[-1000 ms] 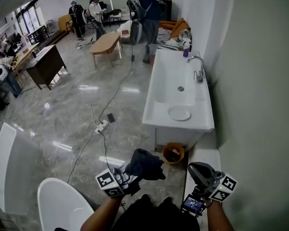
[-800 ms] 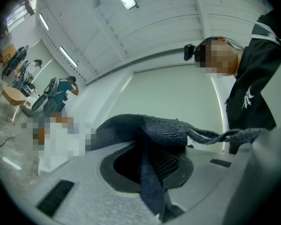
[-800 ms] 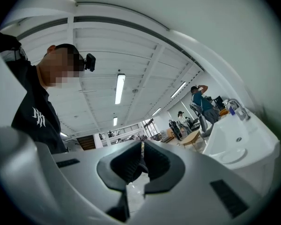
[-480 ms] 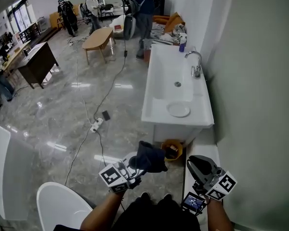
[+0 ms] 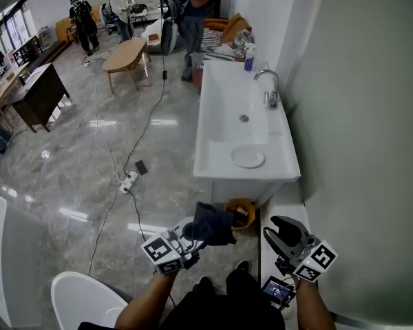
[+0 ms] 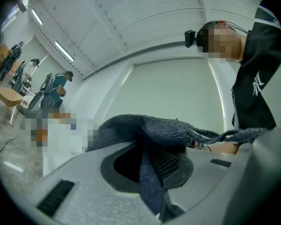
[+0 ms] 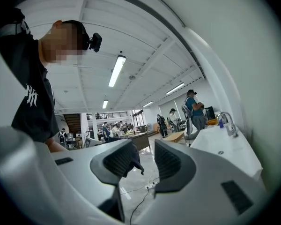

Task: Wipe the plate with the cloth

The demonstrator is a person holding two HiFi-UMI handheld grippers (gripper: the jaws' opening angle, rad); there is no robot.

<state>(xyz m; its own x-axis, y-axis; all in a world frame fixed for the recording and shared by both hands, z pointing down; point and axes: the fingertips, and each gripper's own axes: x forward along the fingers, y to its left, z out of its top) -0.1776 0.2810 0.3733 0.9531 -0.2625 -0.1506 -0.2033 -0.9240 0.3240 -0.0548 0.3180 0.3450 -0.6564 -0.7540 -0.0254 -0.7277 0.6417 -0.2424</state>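
A dark grey cloth (image 5: 213, 225) hangs bunched from my left gripper (image 5: 190, 239), which is shut on it low in the head view. In the left gripper view the cloth (image 6: 145, 125) is pinched between the jaws and drapes over them. A white plate (image 5: 248, 158) lies on the near end of the white sink counter (image 5: 208, 163), well ahead of both grippers. My right gripper (image 5: 279, 231) is at the lower right, its jaws opening with nothing between them. In the right gripper view (image 7: 143, 165) the gap is empty, and the cloth (image 7: 132, 159) shows beyond the left pad.
The sink has a basin (image 5: 237, 112) and a faucet (image 5: 268, 88) by the right wall. An orange bin (image 5: 242, 213) stands at its near end. A cable and power strip (image 5: 129, 181) lie on the floor; a white rounded object (image 5: 82, 298) is at lower left. People stand far back.
The right gripper's jaws have parted from shut. Both grippers have shifted a little towards the sink, which now sits more to the left in the head view. The cloth stays in the left gripper.
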